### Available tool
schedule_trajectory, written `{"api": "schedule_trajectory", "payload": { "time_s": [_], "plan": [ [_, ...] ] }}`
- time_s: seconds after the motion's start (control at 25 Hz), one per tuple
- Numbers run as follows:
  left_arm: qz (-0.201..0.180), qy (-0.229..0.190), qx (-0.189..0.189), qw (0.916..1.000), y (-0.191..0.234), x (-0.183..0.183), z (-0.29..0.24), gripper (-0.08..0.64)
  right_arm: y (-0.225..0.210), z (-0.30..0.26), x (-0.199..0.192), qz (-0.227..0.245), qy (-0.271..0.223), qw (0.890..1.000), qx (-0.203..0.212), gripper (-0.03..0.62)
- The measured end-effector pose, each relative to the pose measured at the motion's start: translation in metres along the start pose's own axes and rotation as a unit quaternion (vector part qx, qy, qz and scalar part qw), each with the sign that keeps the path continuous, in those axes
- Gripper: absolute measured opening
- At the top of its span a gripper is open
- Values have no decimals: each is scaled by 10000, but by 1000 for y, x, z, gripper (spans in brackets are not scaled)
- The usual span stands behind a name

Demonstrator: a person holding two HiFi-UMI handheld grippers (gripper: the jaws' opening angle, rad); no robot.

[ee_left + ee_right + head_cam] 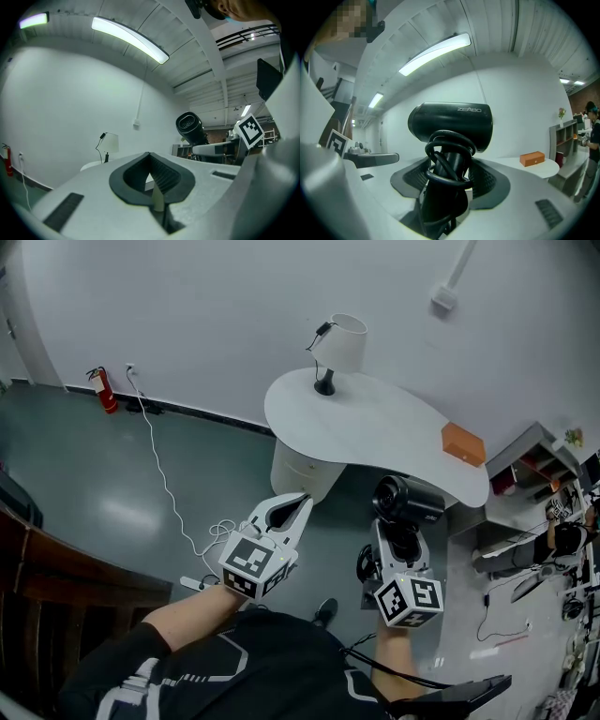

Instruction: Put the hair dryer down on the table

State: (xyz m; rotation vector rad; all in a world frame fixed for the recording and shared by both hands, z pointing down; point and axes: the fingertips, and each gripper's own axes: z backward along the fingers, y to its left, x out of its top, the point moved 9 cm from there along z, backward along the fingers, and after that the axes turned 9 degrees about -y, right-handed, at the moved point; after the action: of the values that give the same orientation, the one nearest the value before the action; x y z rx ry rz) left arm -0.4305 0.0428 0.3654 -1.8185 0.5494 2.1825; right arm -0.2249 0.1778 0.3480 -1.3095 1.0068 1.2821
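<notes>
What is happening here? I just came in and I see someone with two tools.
A person holds a gripper in each hand in front of a white table. The right gripper is shut on the handle of a black hair dryer, whose cord is wound around that handle. The dryer is in the air near the table's edge, not yet set down. The left gripper is shut and holds nothing. A lamp and an orange box stand on the table.

There is one hair dryer (pixel 408 501), one table (pixel 375 432), one lamp (pixel 339 348), one orange box (pixel 463 443) and one fire extinguisher (pixel 103 390). There are two grippers: left gripper (pixel 304 497), right gripper (pixel 399 527).
</notes>
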Motion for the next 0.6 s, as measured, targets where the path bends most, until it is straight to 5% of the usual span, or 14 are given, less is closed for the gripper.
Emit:
{"api": "schedule_trajectory", "payload": {
  "time_s": [0.6],
  "plan": [
    [-190,68,275,9994,-51,-13,-95,6,-109,-17,11,-123,1,9997,227,265]
  ]
}}
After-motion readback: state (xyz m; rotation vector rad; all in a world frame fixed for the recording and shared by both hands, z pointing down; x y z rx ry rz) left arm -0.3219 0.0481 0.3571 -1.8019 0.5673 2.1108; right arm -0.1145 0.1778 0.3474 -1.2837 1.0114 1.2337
